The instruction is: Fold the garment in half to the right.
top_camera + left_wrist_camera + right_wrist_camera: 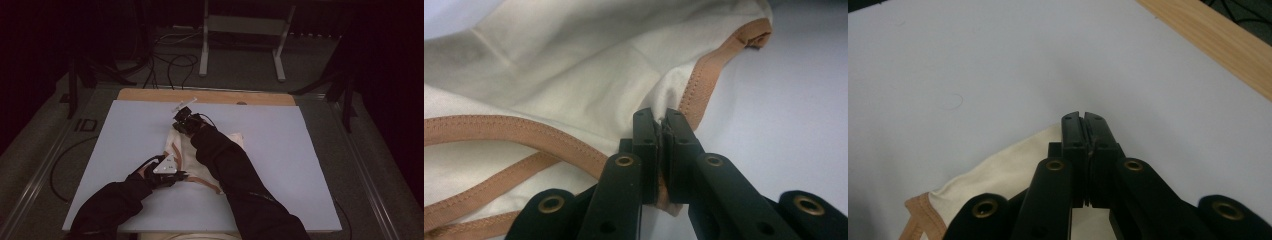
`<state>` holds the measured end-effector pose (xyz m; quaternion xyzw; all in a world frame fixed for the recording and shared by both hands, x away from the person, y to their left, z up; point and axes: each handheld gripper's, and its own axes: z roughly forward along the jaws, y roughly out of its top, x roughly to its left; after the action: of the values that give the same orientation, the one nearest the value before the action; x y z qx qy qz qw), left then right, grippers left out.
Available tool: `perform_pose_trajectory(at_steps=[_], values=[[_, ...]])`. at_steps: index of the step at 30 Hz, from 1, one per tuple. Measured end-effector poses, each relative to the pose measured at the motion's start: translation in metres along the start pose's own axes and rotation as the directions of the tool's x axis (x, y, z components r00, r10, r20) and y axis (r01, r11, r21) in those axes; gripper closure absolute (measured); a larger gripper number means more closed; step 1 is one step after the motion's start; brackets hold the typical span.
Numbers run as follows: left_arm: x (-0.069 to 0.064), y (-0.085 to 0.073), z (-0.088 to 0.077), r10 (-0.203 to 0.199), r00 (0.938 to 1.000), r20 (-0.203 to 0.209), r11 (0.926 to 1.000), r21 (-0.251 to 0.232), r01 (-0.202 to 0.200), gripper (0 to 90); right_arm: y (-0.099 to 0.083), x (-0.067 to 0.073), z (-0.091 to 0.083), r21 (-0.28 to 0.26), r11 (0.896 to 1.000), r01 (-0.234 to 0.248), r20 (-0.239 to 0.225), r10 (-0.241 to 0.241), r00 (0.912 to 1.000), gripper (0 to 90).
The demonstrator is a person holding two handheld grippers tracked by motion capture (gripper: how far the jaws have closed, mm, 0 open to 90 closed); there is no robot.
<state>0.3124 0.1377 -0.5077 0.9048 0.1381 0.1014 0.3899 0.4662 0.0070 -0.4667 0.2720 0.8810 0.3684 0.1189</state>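
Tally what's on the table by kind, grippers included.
Cream garment with tan trim: 1
Grippers: 2, the left gripper shut on the garment's edge, the right gripper shut with cloth under it
Pale blue mat: 1
Total: 4

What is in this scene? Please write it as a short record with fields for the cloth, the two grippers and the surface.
cloth: cream garment with tan trim, lying partly spread on the table
left gripper: jaws closed on the garment's edge beside the trim, at the near left of the cloth
right gripper: jaws closed at the cloth's far edge; the grip itself is hard to see
surface: pale blue mat on a wooden table
arms: black sleeves come in from below in the high view
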Motion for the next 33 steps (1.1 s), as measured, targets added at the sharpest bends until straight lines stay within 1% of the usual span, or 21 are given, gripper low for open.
perform_pose_trajectory(at_steps=[1,4,7,15,18,19,21,25,28,30,32,33], values=[[0.000,0.001,0.000,0.009,1.0000,-0.003,1.0000,0.001,-0.009,87.1,0.000,-0.001,-0.002,-0.004,1.000,-0.002,-0.001,0.002,1.0000,89.3],[0.000,0.004,-0.002,0.014,0.9999,-0.003,0.9999,-0.002,-0.014,87.1,0.000,-0.002,-0.007,-0.012,1.000,0.005,0.002,-0.005,1.0000,89.4],[-0.001,0.007,-0.003,0.030,0.9995,-0.005,0.9995,0.003,-0.030,87.1,0.000,-0.003,-0.013,-0.019,1.000,0.002,0.008,-0.002,1.0000,89.3],[-0.003,0.014,-0.005,0.047,0.9989,-0.004,0.9989,0.002,-0.047,87.2,0.000,-0.006,-0.030,-0.038,0.999,0.007,0.014,-0.007,0.9999,89.3],[-0.005,0.019,-0.006,0.069,0.9976,-0.008,0.9976,0.005,-0.069,87.1,-0.002,-0.008,-0.037,-0.049,0.999,0.002,0.013,-0.002,0.9999,89.3],[-0.005,0.021,-0.007,0.071,0.9975,-0.003,0.9975,0.001,-0.071,87.1,-0.002,-0.008,-0.039,-0.049,0.999,-0.001,0.013,0.001,0.9999,89.3],[-0.006,0.024,-0.007,0.082,0.9966,-0.007,0.9966,0.006,-0.082,87.1,-0.004,-0.009,-0.043,-0.052,0.999,0.001,0.018,0.000,0.9998,89.3],[-0.009,0.028,-0.008,0.101,0.9948,-0.007,0.9947,0.017,-0.101,87.1,-0.007,-0.012,-0.053,-0.066,0.998,-0.015,0.025,0.016,0.9995,89.3],[-0.009,0.031,-0.007,0.113,0.9936,-0.008,0.9934,0.020,-0.113,87.1,-0.009,-0.014,-0.059,-0.074,0.997,-0.011,0.031,0.014,0.9994,89.3],[-0.010,0.033,-0.007,0.121,0.9926,-0.008,0.9923,0.025,-0.121,87.1,-0.013,-0.016,-0.068,-0.090,0.996,-0.016,0.033,0.019,0.9993,89.3],[-0.011,0.035,-0.006,0.124,0.9923,-0.004,0.9920,0.024,-0.124,87.1,-0.016,-0.018,-0.073,-0.093,0.996,-0.008,0.041,0.012,0.9991,89.3],[-0.011,0.036,-0.006,0.136,0.9907,-0.005,0.9904,0.028,-0.136,87.0,-0.017,-0.019,-0.076,-0.095,0.995,-0.008,0.044,0.012,0.9990,89.3]])
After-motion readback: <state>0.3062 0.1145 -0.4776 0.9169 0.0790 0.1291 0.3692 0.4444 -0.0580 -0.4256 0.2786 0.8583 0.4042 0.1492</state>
